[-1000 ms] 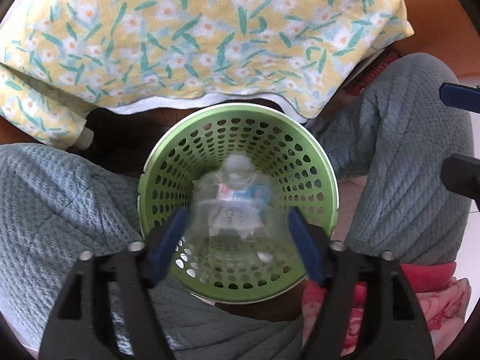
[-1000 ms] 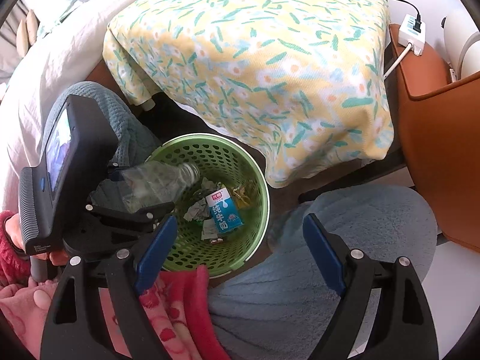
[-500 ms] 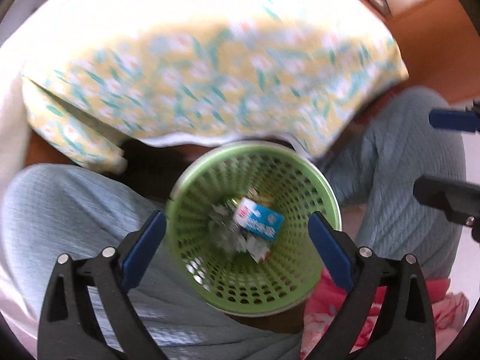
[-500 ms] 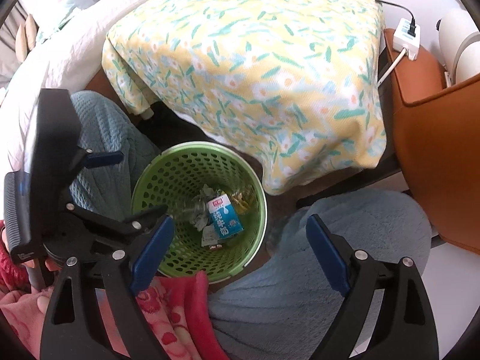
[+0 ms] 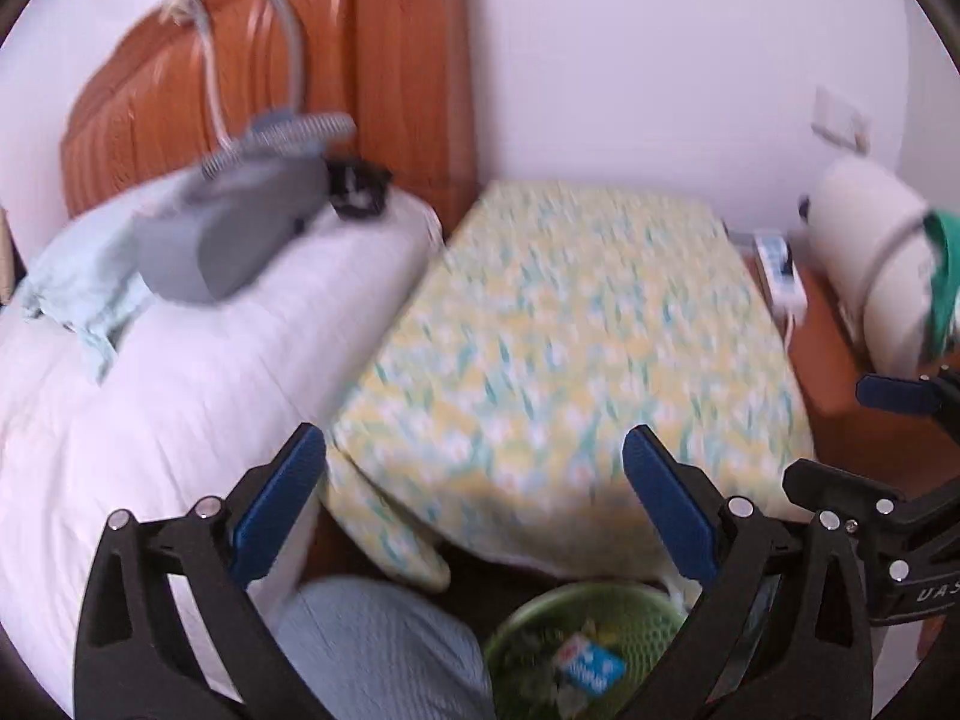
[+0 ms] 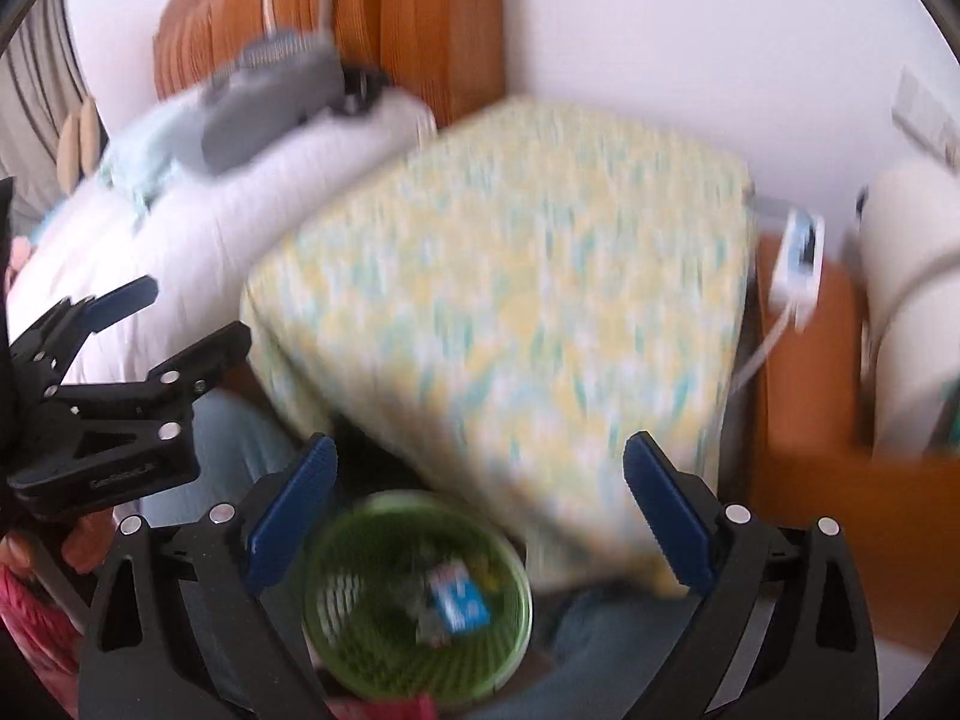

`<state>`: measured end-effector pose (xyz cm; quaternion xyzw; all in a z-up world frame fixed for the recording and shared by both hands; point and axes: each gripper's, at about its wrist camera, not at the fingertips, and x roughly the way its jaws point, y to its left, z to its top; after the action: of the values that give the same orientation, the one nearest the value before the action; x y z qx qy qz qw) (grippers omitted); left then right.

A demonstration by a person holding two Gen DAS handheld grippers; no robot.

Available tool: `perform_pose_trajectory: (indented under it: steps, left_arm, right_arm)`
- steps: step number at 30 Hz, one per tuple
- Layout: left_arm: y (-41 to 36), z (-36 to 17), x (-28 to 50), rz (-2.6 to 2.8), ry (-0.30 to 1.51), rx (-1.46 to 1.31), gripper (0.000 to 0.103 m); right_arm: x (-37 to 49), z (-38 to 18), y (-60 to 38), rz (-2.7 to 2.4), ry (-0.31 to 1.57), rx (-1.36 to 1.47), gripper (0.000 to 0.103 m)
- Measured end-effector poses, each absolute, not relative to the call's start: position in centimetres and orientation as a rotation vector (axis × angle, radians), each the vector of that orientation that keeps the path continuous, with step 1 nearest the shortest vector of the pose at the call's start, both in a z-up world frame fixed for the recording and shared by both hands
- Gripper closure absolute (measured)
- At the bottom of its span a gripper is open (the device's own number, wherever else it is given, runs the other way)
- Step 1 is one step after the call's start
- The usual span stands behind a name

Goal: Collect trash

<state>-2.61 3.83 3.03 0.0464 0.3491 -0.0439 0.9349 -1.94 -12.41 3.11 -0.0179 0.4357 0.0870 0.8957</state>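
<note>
Both wrist views, motion-blurred. Compared with one second earlier, when the left gripper (image 5: 474,504) held a clear plastic bottle over the green basket (image 6: 336,618), its jaws are now empty and opening, with only the flowered cloth (image 5: 570,348) and the basket rim showing between the blue pads (image 5: 279,501). The right gripper (image 6: 480,510) also has its jaws opening with nothing between them. Both views have tilted upward since then: the basket, formerly central in the left view, now sits at the lower edge (image 5: 600,603), and the wooden headboard (image 5: 384,60), white wall and white duvet (image 5: 180,390) have come into sight.

The collected trash lies inside the basket; a blue-and-white carton (image 6: 459,600) is recognisable among paler scraps. The bottle cannot be made out there through the blur. The basket stands between the person's knees, clad in grey-blue fabric (image 5: 372,648), just below the hanging edge of the flowered cloth.

In the left view the basket is cut off by the frame and partly covered by the gripper's right-hand finger. A grey object (image 5: 240,234) on the duvet and a white cylinder (image 5: 870,252) on the orange-brown furniture at right are too smeared to identify. A white power strip (image 6: 798,258) lies beside the cloth.
</note>
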Motion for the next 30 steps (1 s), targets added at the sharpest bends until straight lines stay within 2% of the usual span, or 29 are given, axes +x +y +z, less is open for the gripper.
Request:
perform_pose_trajectory:
  steps: [2,8,14,21,30]
  left_arm:
    - [4.4,5.9,-2.0,-0.06,0.651,0.075,0.008]
    - [5.4,13.4,-1.7,0.021,0.478,0.051,0.008]
    - [6.1,17.2,-1.8,0.069,0.415,0.015,0.008]
    - [6.4,15.9,-2.0,0.132,0.441,0.022,0.008]
    - [7.4,12.7,-1.5,0.184,0.529,-0.016,0.008]
  right_arm:
    - [-0.7,5.1,-12.1,0.182,0.849,-0.03,0.003]
    - [2.0,12.1,-11.0,0.2,0.697,-0.007,0.003]
    - [3.0,16.7,-10.4,0.187,0.59,0.0,0.002]
    - [3.2,17.9,-9.4,0.126,0.578,-0.017,0.002]
    - [2.9,14.2,-10.2,0.112,0.692,0.013,0.002]
